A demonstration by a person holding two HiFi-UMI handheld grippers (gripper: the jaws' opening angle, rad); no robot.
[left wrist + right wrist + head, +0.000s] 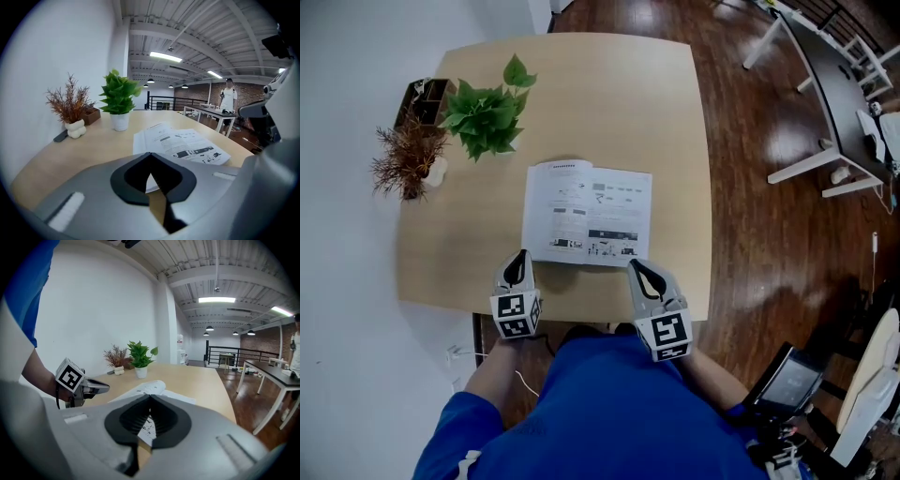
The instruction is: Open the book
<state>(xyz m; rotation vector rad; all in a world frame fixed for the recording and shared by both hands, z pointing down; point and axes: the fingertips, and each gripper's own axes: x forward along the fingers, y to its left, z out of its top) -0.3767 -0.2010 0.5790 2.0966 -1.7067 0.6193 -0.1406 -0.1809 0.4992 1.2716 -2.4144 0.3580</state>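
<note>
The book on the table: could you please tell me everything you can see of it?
The book is a thin white paper booklet lying open on the pale wooden table, near its front edge. Both pages show black print and grey pictures; the left page bulges near the spine. The left gripper and right gripper point at its near corners; contact is unclear.

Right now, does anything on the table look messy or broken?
Nothing much. The book lies open, only turned a little against the edge of the table. The green plant and the dry plant stand upright, and nothing is spilled.
</note>
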